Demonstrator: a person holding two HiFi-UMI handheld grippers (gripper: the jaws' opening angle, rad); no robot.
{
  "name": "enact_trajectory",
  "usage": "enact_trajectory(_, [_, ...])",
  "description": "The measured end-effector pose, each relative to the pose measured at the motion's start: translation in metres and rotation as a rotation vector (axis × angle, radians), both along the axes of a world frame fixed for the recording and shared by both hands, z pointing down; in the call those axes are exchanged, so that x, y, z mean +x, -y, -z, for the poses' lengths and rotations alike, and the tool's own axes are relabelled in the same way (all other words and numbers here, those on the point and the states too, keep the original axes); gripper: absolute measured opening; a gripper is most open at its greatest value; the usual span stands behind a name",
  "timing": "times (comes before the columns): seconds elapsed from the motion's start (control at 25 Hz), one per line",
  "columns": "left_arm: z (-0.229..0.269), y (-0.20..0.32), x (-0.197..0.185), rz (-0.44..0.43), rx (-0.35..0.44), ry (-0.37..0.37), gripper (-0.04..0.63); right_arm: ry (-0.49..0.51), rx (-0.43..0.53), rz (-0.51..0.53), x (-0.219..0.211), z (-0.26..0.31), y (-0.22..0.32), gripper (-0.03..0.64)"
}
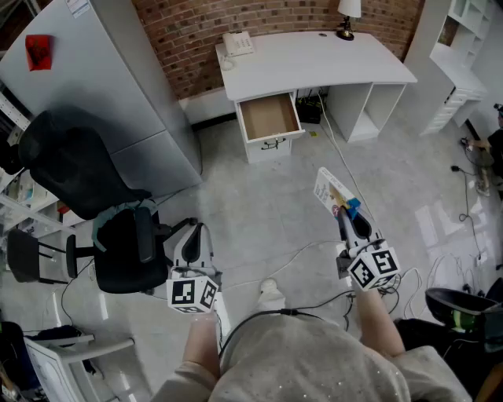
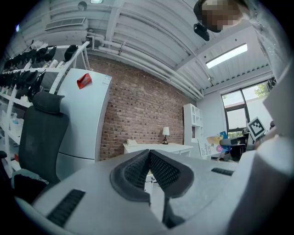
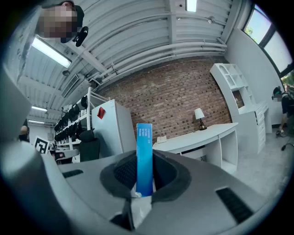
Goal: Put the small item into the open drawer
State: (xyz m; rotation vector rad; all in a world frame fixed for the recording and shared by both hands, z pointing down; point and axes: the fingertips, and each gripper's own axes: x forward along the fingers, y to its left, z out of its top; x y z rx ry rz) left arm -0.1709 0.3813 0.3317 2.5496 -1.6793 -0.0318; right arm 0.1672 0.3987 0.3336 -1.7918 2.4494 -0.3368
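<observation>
My right gripper (image 1: pixel 346 212) (image 3: pixel 144 176) is shut on a flat box: its blue edge (image 3: pixel 144 158) stands upright between the pads, and its white printed face (image 1: pixel 333 191) shows in the head view. My left gripper (image 1: pixel 196 234) (image 2: pixel 149 172) is shut with nothing between its jaws, low at the left beside the chair. Far ahead, the open drawer (image 1: pixel 269 117) sticks out from under the white desk (image 1: pixel 314 59), its wooden bottom bare. Both grippers point level toward the desk, still well short of it.
A black office chair (image 1: pixel 86 188) stands close on the left, a tall grey cabinet (image 1: pixel 102 86) behind it. On the desk are a telephone (image 1: pixel 237 43) and a lamp (image 1: pixel 346 20). Cables (image 1: pixel 330 141) trail over the floor. A white shelf unit (image 1: pixel 464 55) stands at the right.
</observation>
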Motion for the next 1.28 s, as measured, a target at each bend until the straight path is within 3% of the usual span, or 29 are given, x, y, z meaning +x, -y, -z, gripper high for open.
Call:
enact_trajectory(0.68, [-0.02, 0.104, -0.008, -0.087, -0.02, -0.039, 0.005, 0.006, -0.036, -0.08, -0.015, -0.027, 0.074, 0.058])
enact_trajectory(1.04, [-0.026, 0.13, -0.003, -0.097, -0.034, -0.044, 0.006, 0.022, -0.038, -0.072, -0.012, -0.028, 0.104, 0.059])
enact_trajectory(1.28, [-0.032, 0.173, -0.001, -0.075, -0.027, -0.051, 0.006, 0.055, -0.043, -0.033, -0.013, -0.039, 0.162, 0.06])
